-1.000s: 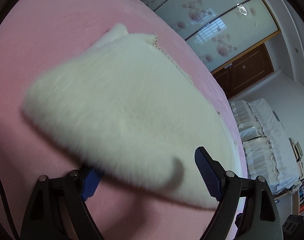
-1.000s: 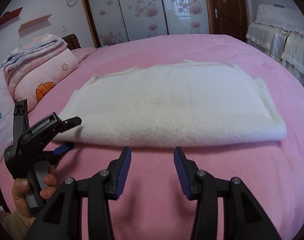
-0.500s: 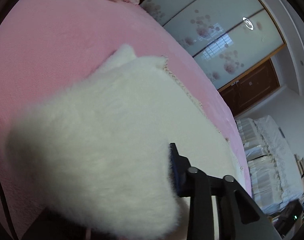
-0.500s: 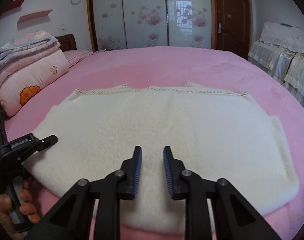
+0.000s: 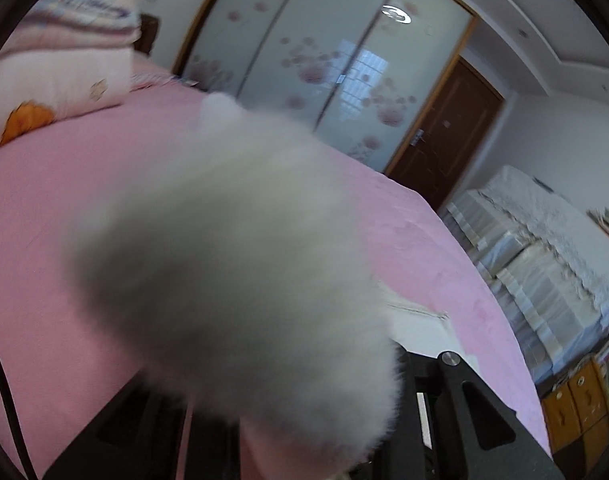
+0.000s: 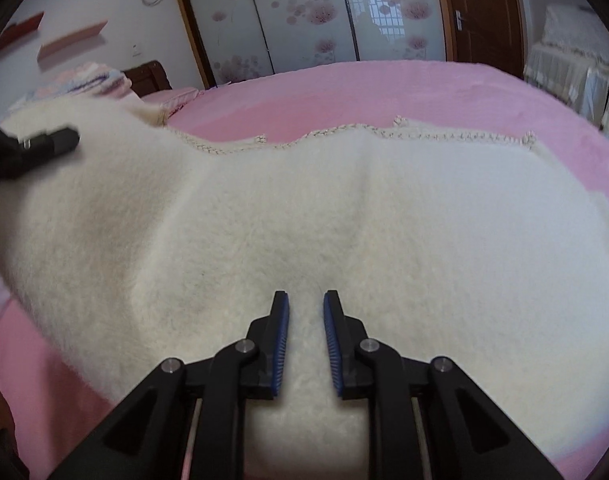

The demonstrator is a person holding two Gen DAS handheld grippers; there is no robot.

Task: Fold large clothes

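A white fleece garment (image 6: 384, 220) with a braided trim lies spread on the pink bed (image 6: 384, 88). My right gripper (image 6: 306, 308) rests at its near edge, jaws narrow, with a ridge of fleece pinched between the blue pads. Its left end rises off the bed, where my left gripper (image 6: 44, 144) holds it. In the left wrist view the lifted fleece (image 5: 224, 240) is blurred and fills the middle, hiding the fingertips of the left gripper (image 5: 276, 376). Those jaws are closing, with the fleece between them.
Folded quilts and a pillow (image 5: 64, 68) are stacked at the head of the bed (image 5: 44, 200). Behind it stand flowered sliding doors (image 5: 324, 60) and a brown door (image 5: 444, 128). Lace-covered furniture (image 5: 544, 260) and a wooden cabinet (image 5: 576, 400) stand beyond the bed's right side.
Both grippers went from open to closed on the garment. The right one moved forward onto its near edge. The left one has lifted its end off the bed and rolled.
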